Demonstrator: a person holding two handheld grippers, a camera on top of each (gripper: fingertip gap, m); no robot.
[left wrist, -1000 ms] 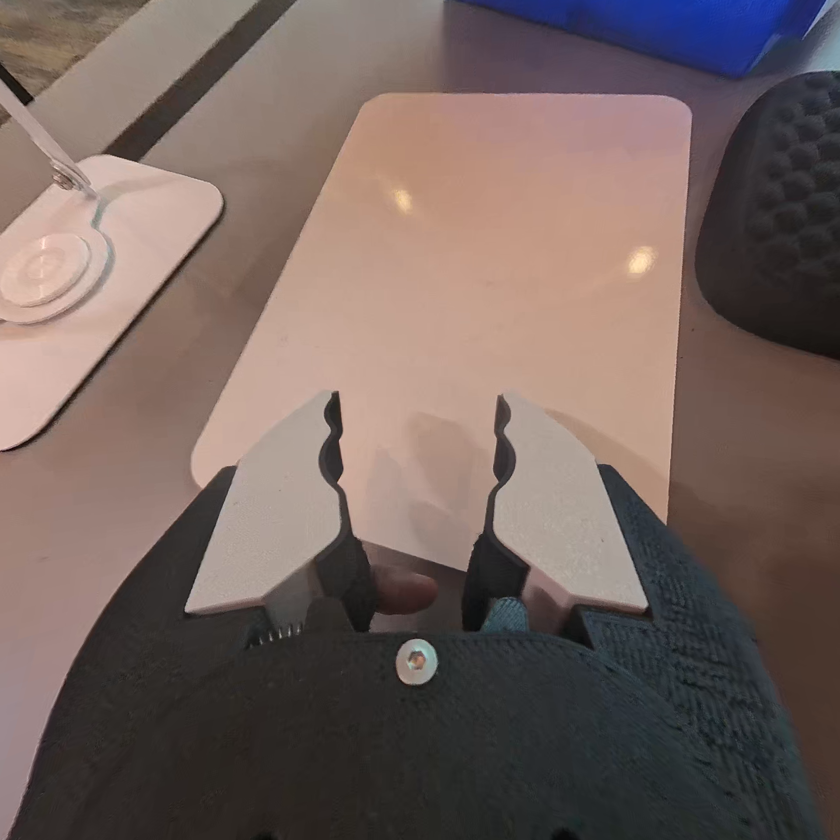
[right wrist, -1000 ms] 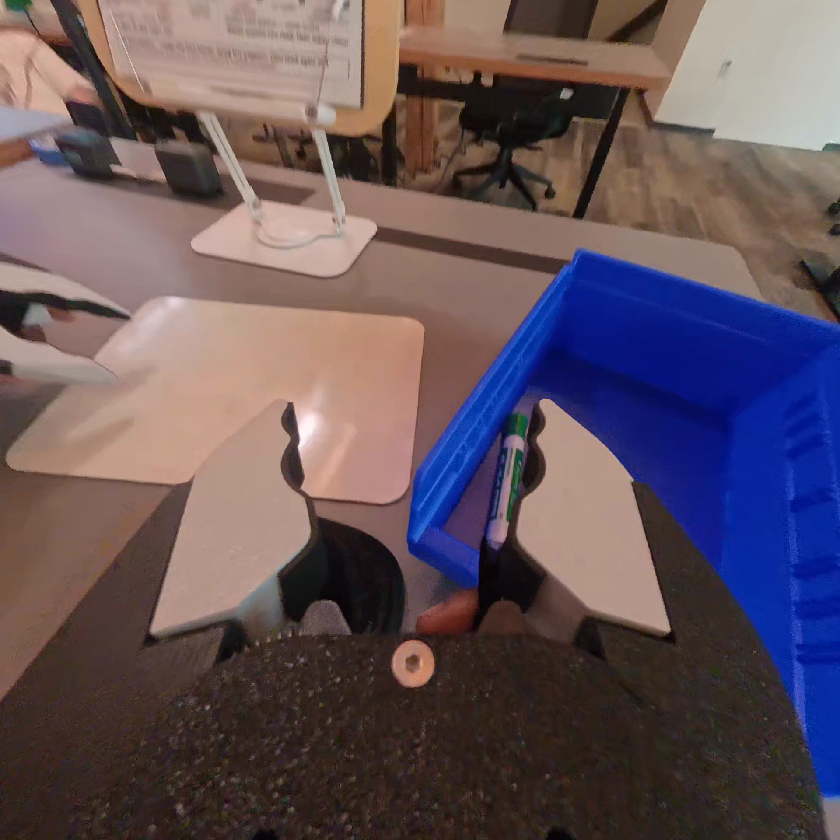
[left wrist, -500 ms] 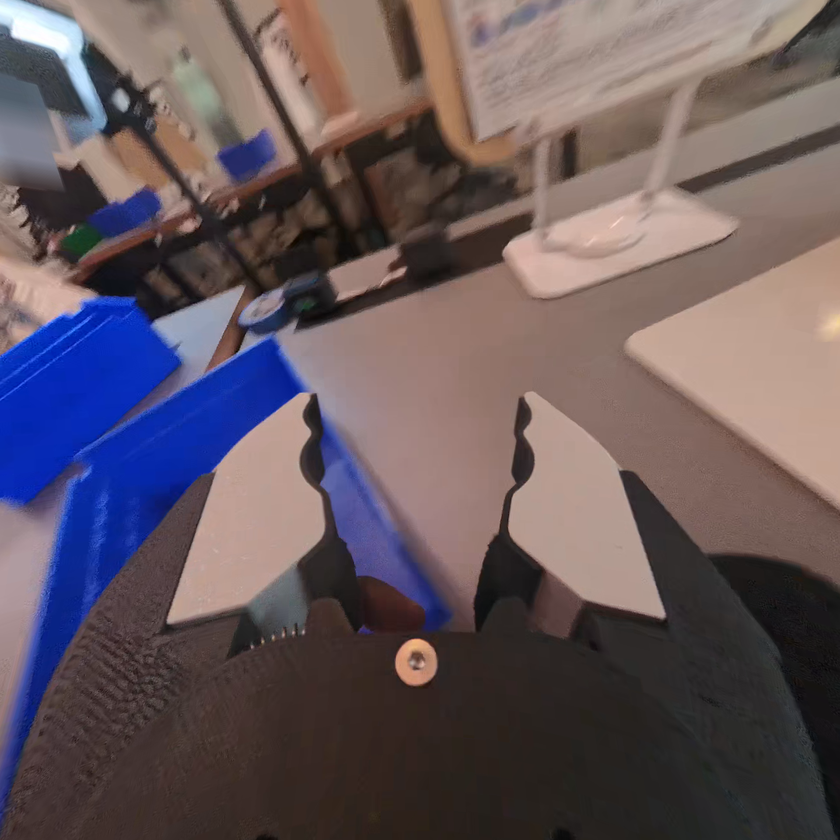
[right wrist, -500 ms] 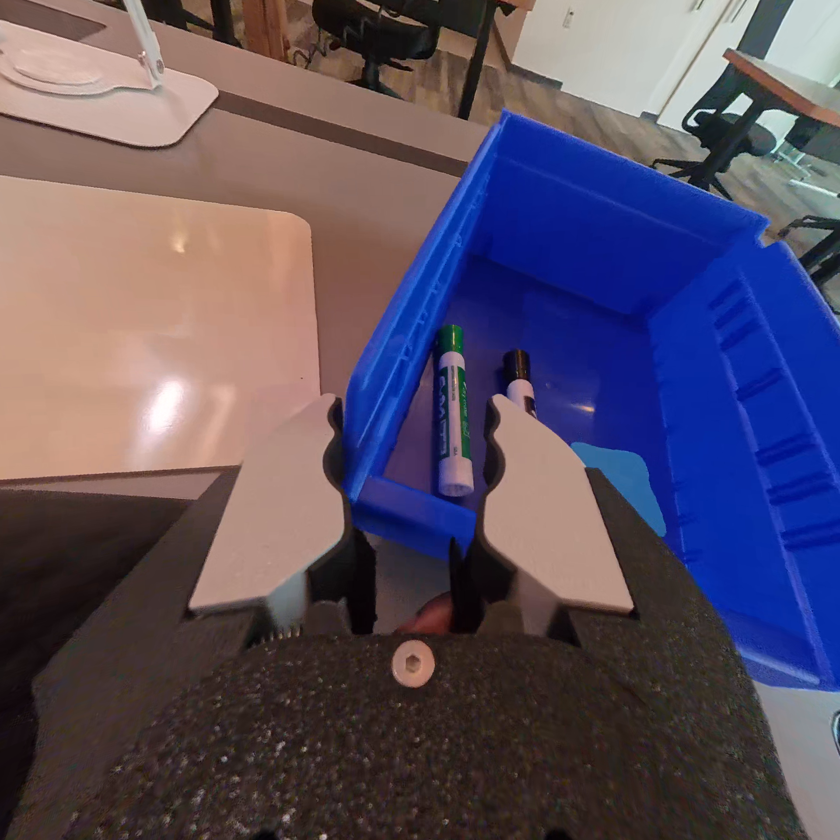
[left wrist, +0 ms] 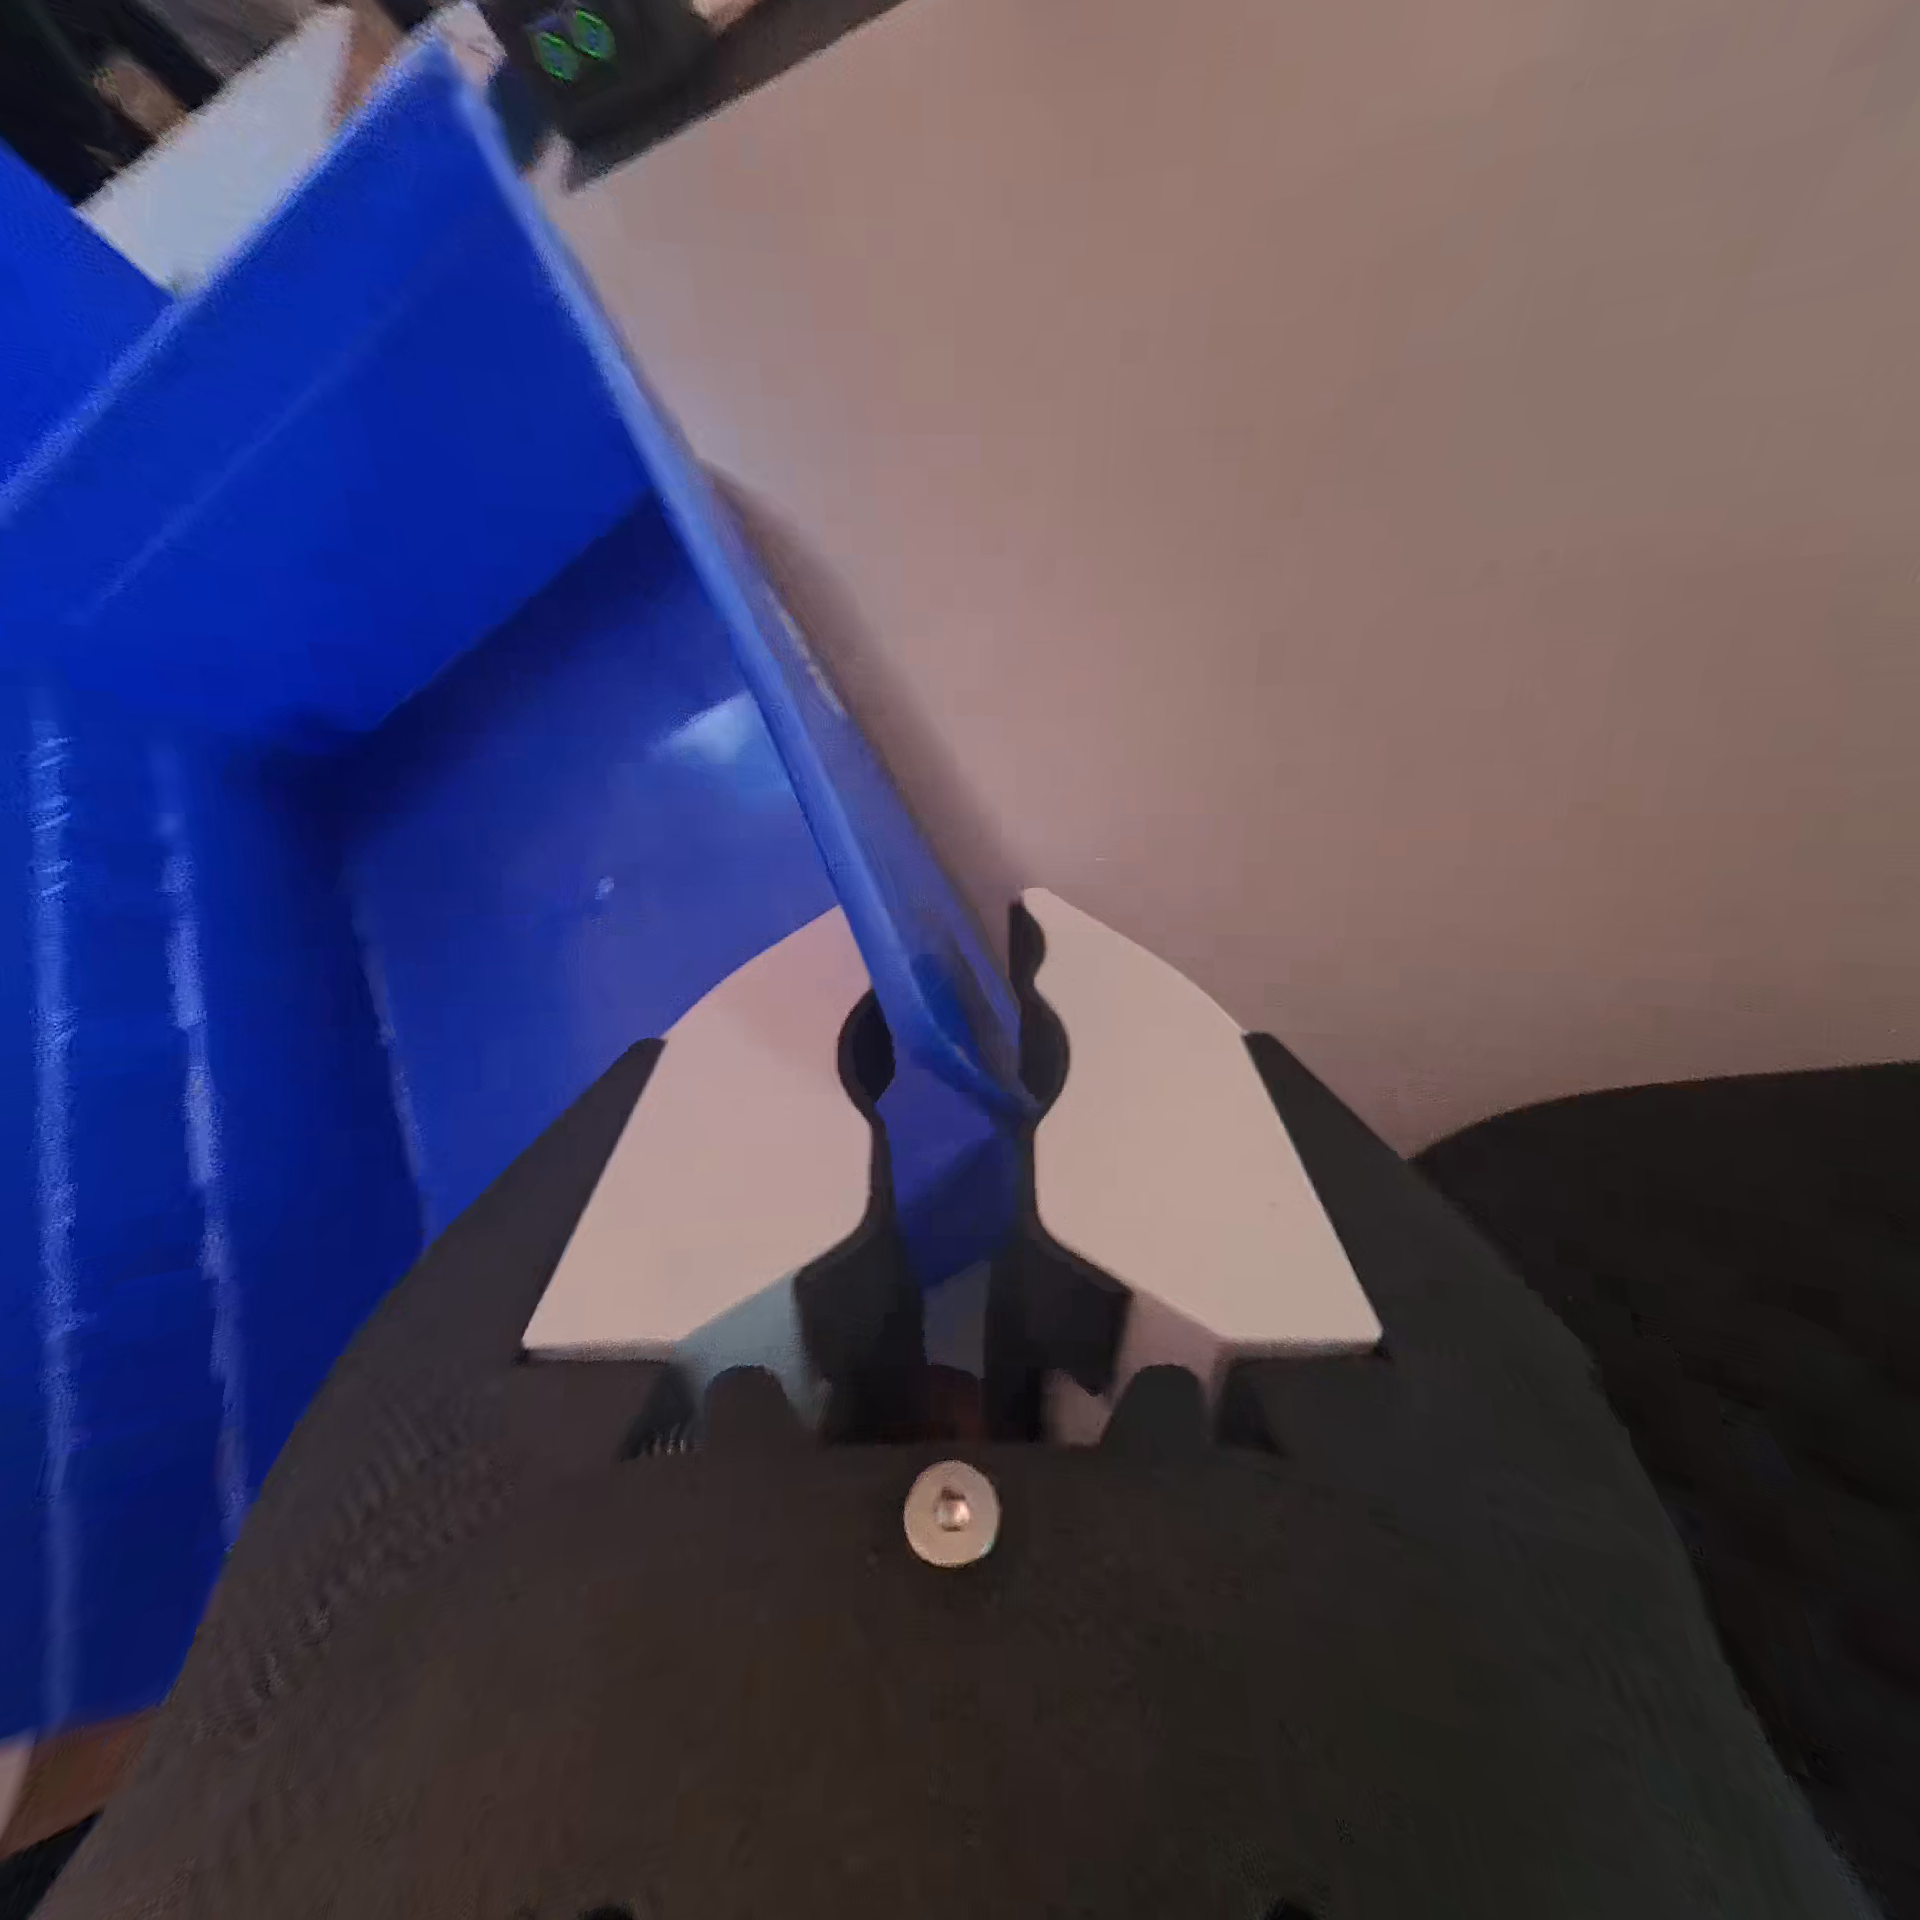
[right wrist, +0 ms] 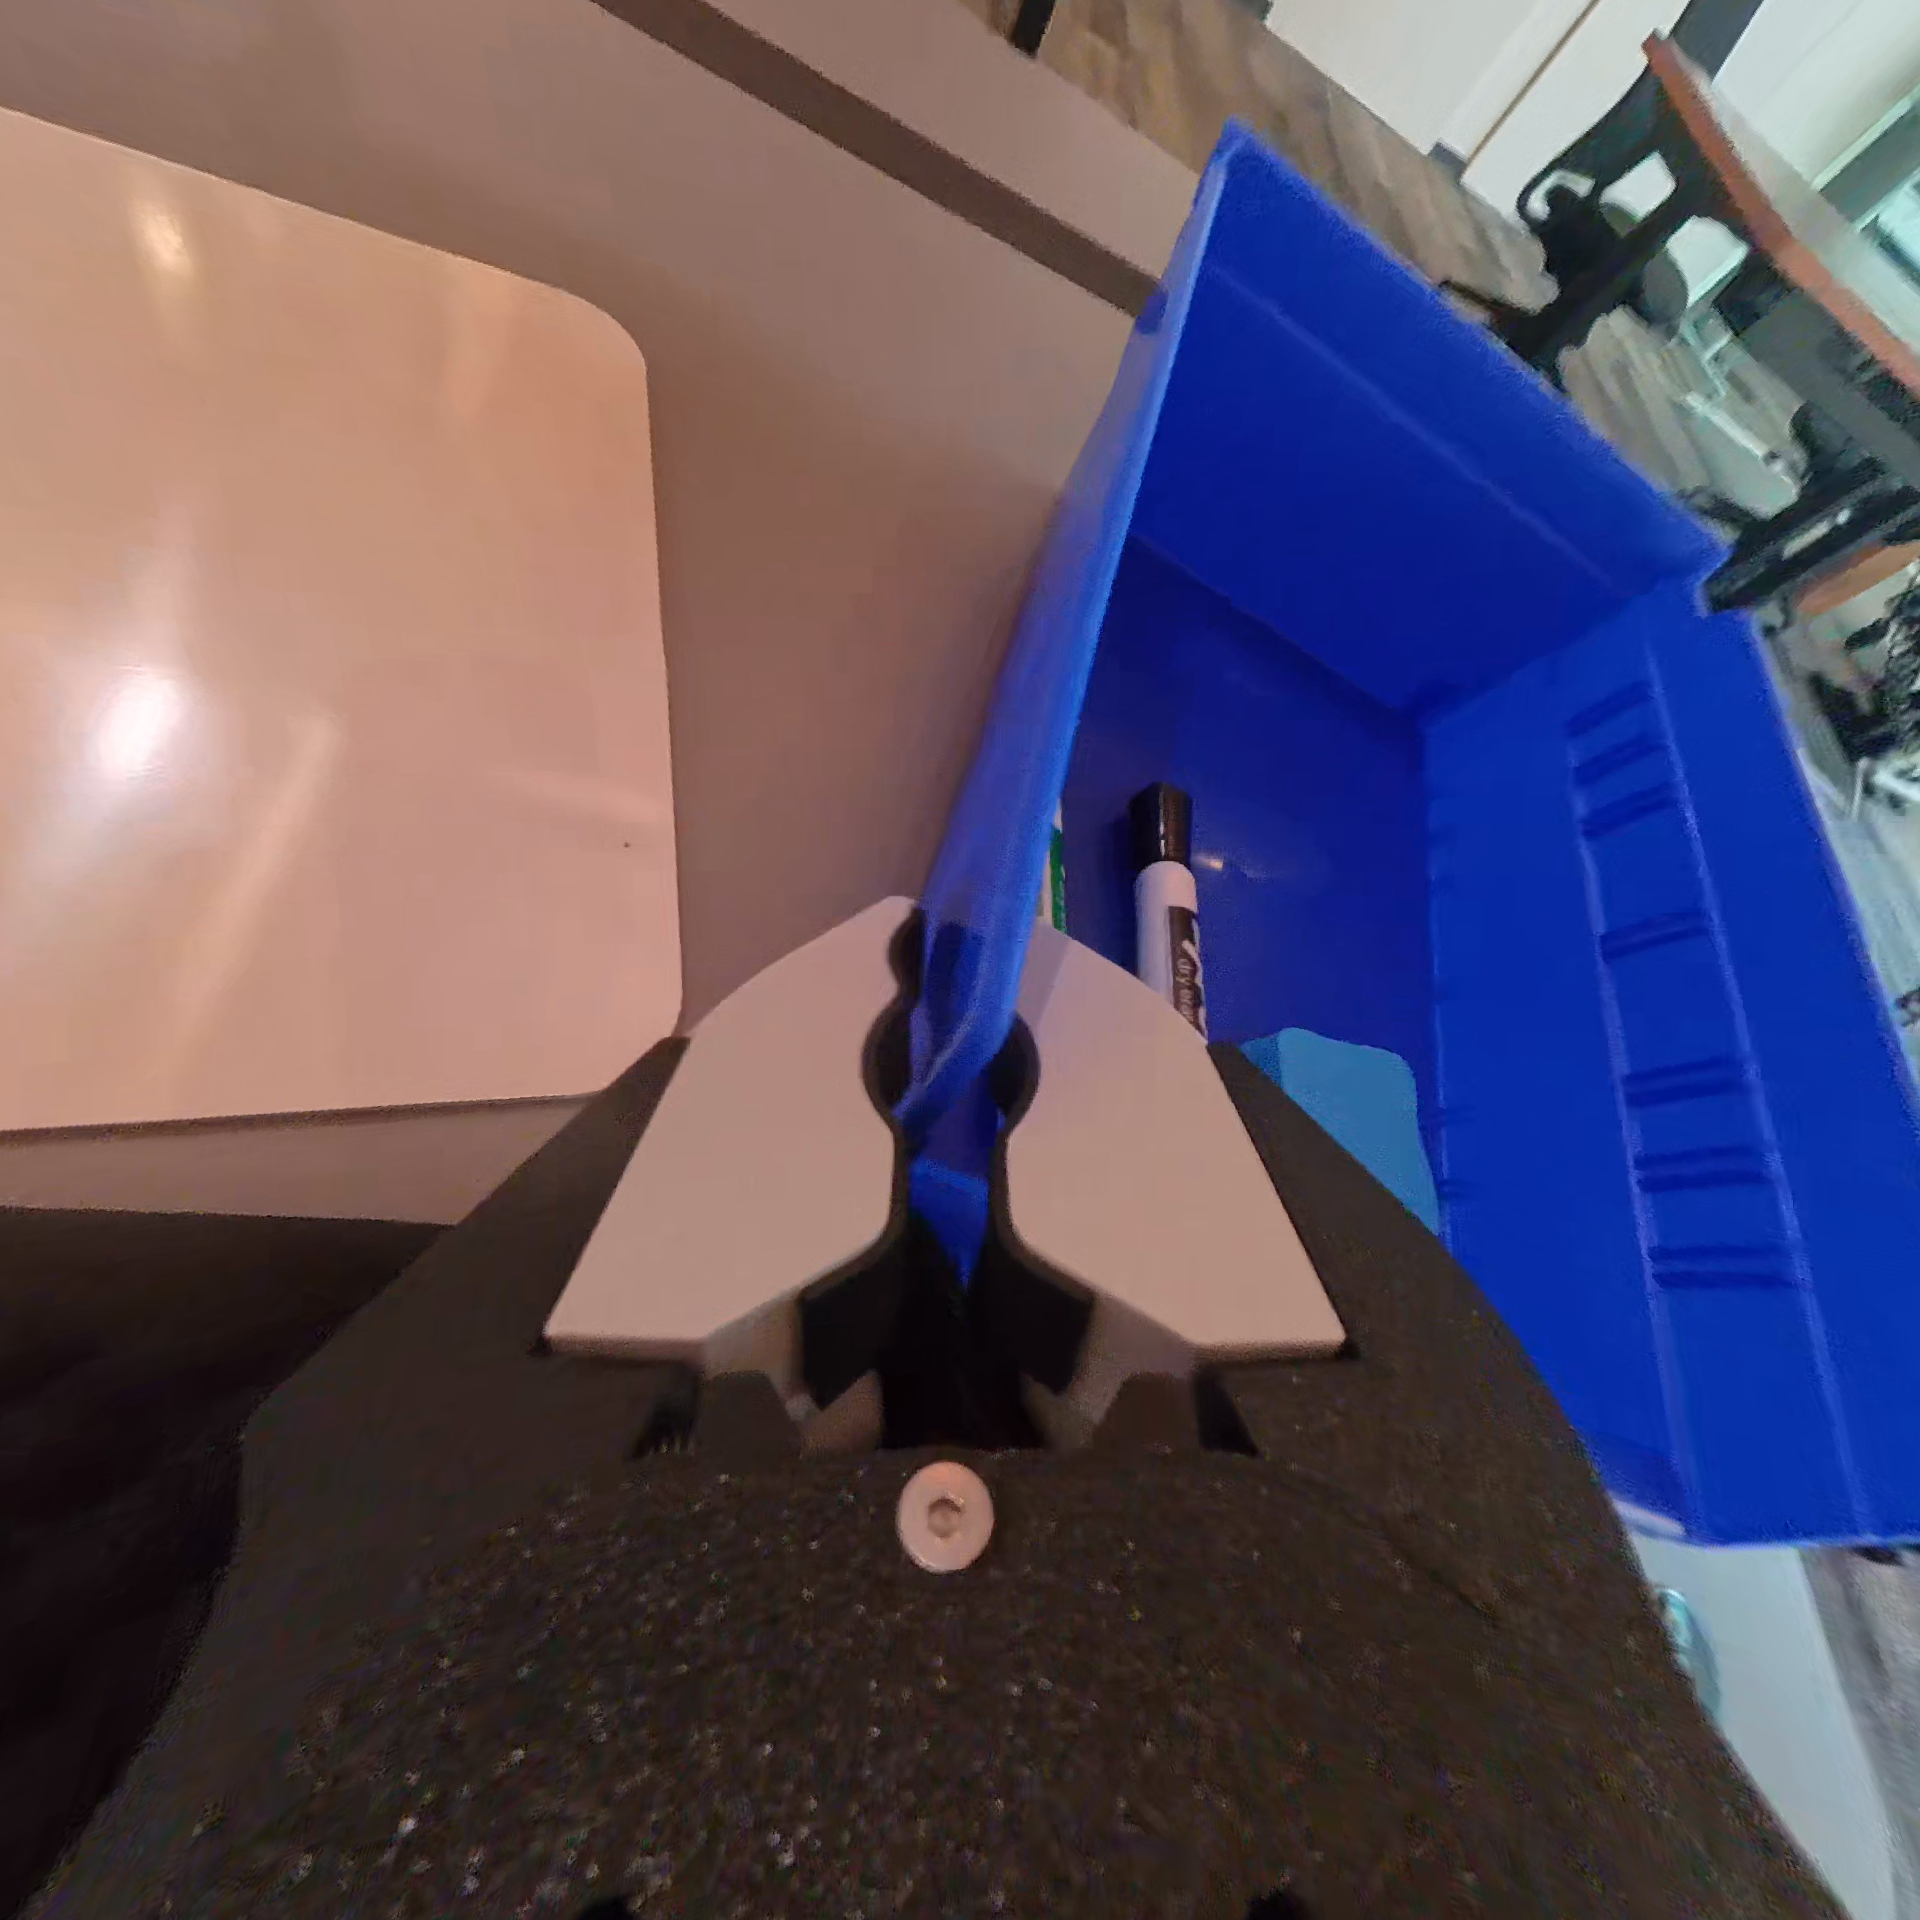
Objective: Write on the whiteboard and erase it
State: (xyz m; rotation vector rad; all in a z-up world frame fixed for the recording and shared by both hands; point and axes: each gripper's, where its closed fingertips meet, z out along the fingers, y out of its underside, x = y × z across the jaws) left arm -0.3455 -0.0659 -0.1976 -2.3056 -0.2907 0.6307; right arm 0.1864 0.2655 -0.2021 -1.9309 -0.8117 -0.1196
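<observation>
Glossy whiteboard (right wrist: 312, 644); smooth blue plastic bin (right wrist: 1507, 831); matt grey table (left wrist: 1351, 520); grainy black gripper shell (right wrist: 831, 1662).

Blank whiteboard (right wrist: 312, 644) flat on table, black marker (right wrist: 1169, 904) lying in blue bin (right wrist: 1558, 831)

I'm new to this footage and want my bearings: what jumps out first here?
Bright blue dominates: in each wrist view a claw is shut on the wall of a blue bin, the left claw on one bin, the right claw on a blue bin holding a black marker. A glossy whiteboard lies blank on the table to that bin's left.
</observation>
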